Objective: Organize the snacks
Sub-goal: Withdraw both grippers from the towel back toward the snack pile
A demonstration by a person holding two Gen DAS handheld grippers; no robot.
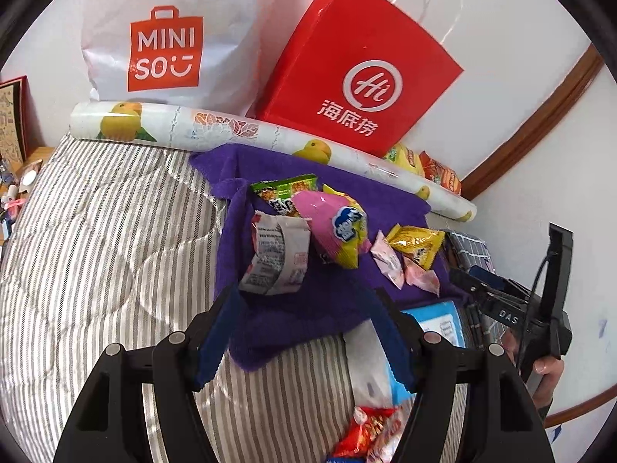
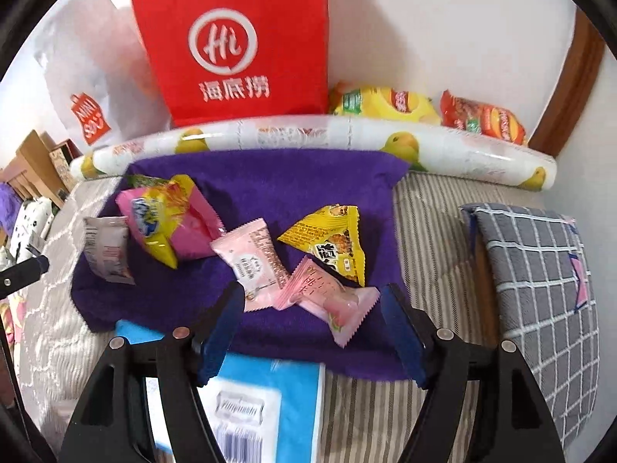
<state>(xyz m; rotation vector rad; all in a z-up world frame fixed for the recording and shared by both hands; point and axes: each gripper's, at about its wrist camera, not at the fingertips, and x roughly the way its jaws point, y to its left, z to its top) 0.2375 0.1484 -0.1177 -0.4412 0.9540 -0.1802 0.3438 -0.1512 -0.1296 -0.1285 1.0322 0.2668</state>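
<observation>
Snack packets lie on a purple towel (image 1: 293, 324) (image 2: 270, 185) on a striped bed. In the left wrist view a white packet (image 1: 275, 256), a pink and yellow bag (image 1: 335, 227), a green packet (image 1: 283, 191), a yellow triangular packet (image 1: 414, 245) and pink candies (image 1: 389, 262) show. My left gripper (image 1: 304, 301) is open and empty, just short of the white packet. In the right wrist view my right gripper (image 2: 312, 301) is open, its jaws on either side of two pink candies (image 2: 331, 301) (image 2: 254, 262), beside the yellow packet (image 2: 331, 247).
A red Haidilao bag (image 1: 358, 69) (image 2: 239, 38) and a white Miniso bag (image 1: 169, 34) lean on the wall behind a fruit-print roll (image 2: 316, 135). Chip bags (image 2: 385, 104) lie behind it. A grey checked cloth (image 2: 540, 277), a blue and white package (image 2: 254, 405) and a red packet (image 1: 366, 432) are nearby.
</observation>
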